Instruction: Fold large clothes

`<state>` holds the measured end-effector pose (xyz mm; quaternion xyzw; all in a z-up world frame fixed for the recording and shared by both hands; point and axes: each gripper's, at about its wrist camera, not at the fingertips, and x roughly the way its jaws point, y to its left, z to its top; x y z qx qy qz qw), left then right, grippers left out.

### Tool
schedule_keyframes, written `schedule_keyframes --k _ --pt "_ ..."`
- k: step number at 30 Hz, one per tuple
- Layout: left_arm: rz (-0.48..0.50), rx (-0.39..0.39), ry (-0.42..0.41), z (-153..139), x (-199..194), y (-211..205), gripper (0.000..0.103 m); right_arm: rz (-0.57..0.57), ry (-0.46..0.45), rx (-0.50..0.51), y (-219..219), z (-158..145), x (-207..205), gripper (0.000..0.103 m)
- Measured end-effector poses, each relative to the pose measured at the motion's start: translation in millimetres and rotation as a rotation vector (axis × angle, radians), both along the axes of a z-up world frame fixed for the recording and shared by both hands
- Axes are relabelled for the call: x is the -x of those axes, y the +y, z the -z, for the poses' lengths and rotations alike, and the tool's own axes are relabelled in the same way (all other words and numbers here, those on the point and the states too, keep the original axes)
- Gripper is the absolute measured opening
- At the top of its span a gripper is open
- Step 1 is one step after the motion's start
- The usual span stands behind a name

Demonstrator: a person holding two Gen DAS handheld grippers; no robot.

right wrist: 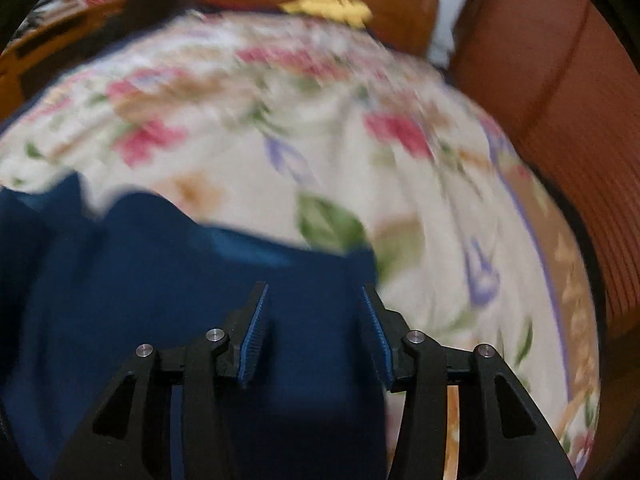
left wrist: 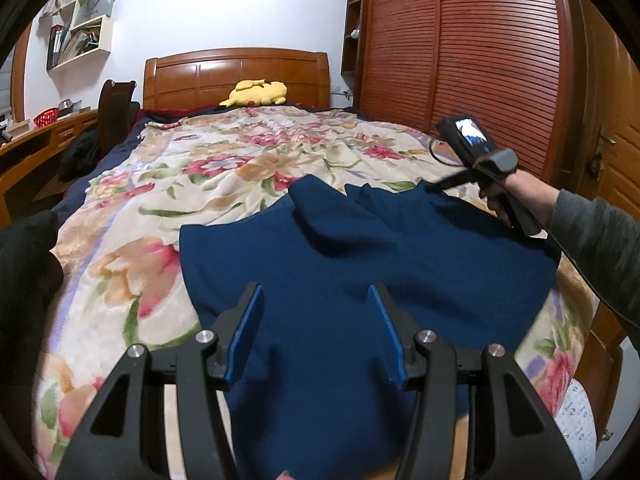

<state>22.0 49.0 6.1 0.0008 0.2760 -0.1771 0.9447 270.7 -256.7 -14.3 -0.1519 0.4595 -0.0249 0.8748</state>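
A dark blue garment (left wrist: 320, 272) lies spread on the flowered bedspread (left wrist: 224, 168), with a sleeve folded over its upper part. My left gripper (left wrist: 316, 292) hovers above the garment's near half, open, nothing between its blue pads. My right gripper (right wrist: 314, 288) hangs over the garment's (right wrist: 120, 300) right edge, open, cloth below the jaws but not pinched. The right wrist view is blurred by motion. In the left wrist view a person's hand (left wrist: 500, 196) holds that right tool at the garment's far right corner.
A yellow plush toy (left wrist: 258, 94) lies by the wooden headboard (left wrist: 236, 74). A slatted red-brown wardrobe (left wrist: 460, 48) runs along the bed's right side. A desk (left wrist: 36, 140), a dark chair (left wrist: 116, 108) and wall shelves (left wrist: 84, 24) stand left. Dark cloth (left wrist: 24, 264) sits at the near left.
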Motion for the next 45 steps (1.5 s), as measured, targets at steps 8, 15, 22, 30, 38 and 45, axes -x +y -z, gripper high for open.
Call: schedule_keyframes --k 8,15,22,30,38,45 --pt "-0.007 -0.032 0.032 12.4 -7.3 -5.7 0.053 0.027 0.066 -0.122 -35.7 17.7 -3.8 0.019" --pt "-0.002 -0.039 0.068 22.2 -13.8 -6.3 0.053 0.11 -0.128 -0.014 -61.4 -15.9 19.7 0.0" --pt "-0.008 -0.026 0.087 24.1 -12.4 -1.8 0.053 0.247 -0.168 -0.025 -110.2 -24.4 41.4 0.0" --pt "-0.027 -0.04 0.047 16.0 9.2 -0.8 0.053 0.066 -0.245 -0.115 -76.6 -54.6 105.3 0.012" --pt "-0.031 -0.054 0.036 18.1 30.1 -4.2 0.053 -0.126 -0.192 -0.203 -16.6 -48.9 172.6 0.047" --pt "-0.045 -0.058 0.051 26.4 43.7 -6.1 0.053 -0.242 -0.153 -0.23 30.6 -27.1 224.1 0.047"
